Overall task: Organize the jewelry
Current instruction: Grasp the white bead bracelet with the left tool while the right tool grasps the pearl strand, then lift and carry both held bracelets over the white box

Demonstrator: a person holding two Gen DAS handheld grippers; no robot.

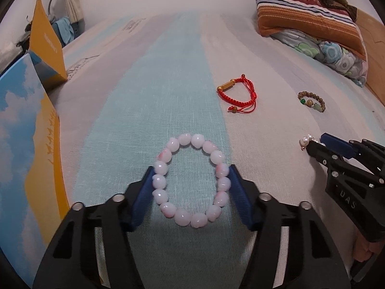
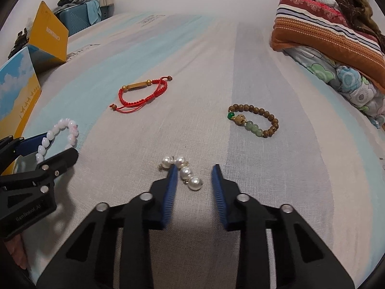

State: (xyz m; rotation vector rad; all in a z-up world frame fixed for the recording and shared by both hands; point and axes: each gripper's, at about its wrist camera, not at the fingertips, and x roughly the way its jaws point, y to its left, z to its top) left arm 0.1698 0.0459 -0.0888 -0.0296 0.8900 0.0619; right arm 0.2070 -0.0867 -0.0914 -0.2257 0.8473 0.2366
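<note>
A pink bead bracelet (image 1: 191, 180) lies flat on the striped bedsheet between the open fingers of my left gripper (image 1: 191, 169); the blue pads stand just outside its sides. It also shows in the right wrist view (image 2: 60, 134). My right gripper (image 2: 195, 169) is open around a short string of white pearls (image 2: 184, 172), whose end shows in the left wrist view (image 1: 304, 142). A red cord bracelet (image 2: 142, 94) with a gold tube and a wooden bead bracelet (image 2: 255, 120) with green stones lie farther out on the bed.
A yellow and blue open box (image 1: 28, 125) stands at the left, its lid (image 2: 48, 33) raised behind. Striped pillows and a floral quilt (image 2: 336, 48) are piled at the far right. The bedsheet (image 1: 168, 72) stretches ahead.
</note>
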